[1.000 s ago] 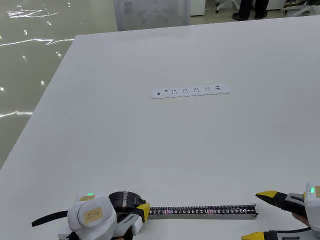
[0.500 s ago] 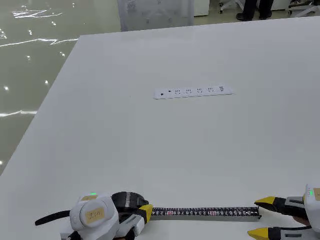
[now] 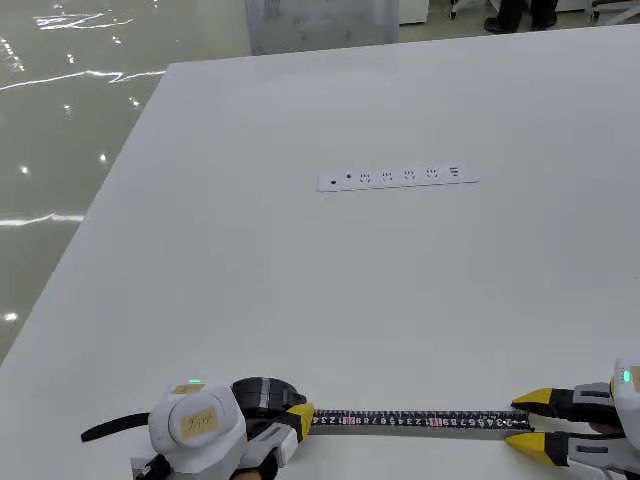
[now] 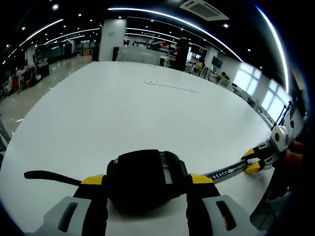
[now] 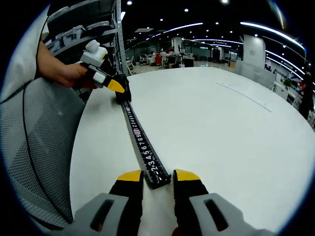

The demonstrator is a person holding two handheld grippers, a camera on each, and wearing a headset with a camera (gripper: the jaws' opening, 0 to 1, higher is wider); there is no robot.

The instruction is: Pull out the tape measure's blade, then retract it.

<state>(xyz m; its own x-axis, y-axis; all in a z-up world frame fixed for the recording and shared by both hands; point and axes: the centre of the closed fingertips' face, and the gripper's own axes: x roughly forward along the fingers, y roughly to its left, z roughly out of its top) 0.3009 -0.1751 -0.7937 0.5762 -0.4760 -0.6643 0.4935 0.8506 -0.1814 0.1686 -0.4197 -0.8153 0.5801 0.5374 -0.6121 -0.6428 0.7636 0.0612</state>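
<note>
Right side, near edge of the tabletop point(image 3: 350, 280): the right gripper point(image 3: 520, 421) is closing in. A second ago its yellow fingers point(image 5: 130, 178) stood wide apart either side of the blade point(image 3: 420, 420); now they have drawn down to a narrow gap with the blade's tip sitting right between them. In the right gripper view they seem to press on its two edges, though firm contact is hard to confirm. The blade itself looks no longer than it was, lying flat along the near edge from left to right. At the left, the left gripper point(image 3: 285, 430) keeps its fingers clamped round the black tape measure point(image 3: 262, 395), pinning it to the tabletop, its strap point(image 3: 115, 430) trailing off further left. The power strip point(image 3: 397, 178) lies far off, out of play. So the pull-out seems at least partly done, and this fresh pinch on the tip reads as the set-up for the next stretch: either drawing more blade out to the right or guiding it back in. Retraction is not yet begun.
</note>
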